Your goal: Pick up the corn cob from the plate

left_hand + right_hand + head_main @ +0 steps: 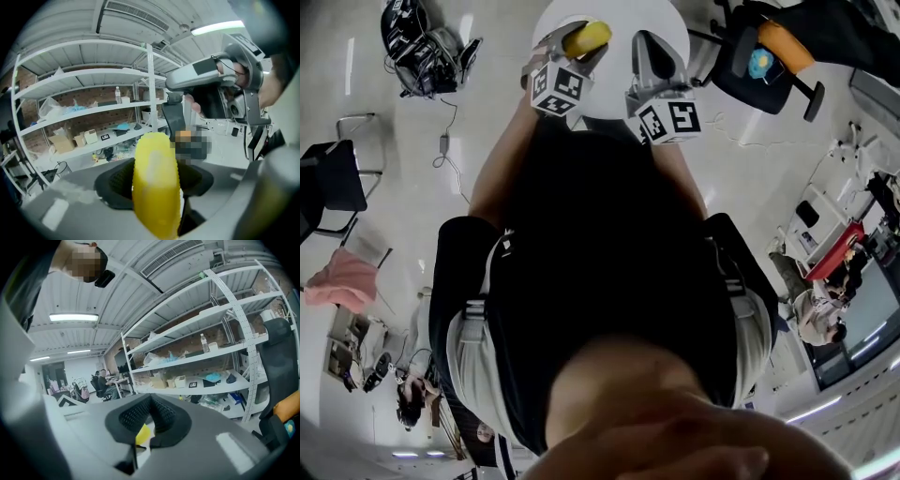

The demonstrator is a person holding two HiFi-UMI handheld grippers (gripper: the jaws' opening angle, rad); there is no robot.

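The yellow corn cob [587, 37] is lifted off the round white table [661, 17], clamped between the pads of my left gripper [570, 49]. In the left gripper view the corn cob [157, 187] stands upright and fills the gap between the black pads [115, 183]; the left gripper [157, 174] is shut on it. My right gripper [651, 56] hovers just to the right of the cob, apart from it. In its own view the right gripper [151, 405] has its pads meeting, with a sliver of the yellow cob [143, 434] showing below them. No plate is in view.
A black office chair [764, 58] with an orange and a blue item stands right of the table. White shelving [84, 108] with boxes and a bottle lies ahead. A tangle of cables [422, 42], a dark chair [333, 183] and a pink cloth [342, 281] are on the left.
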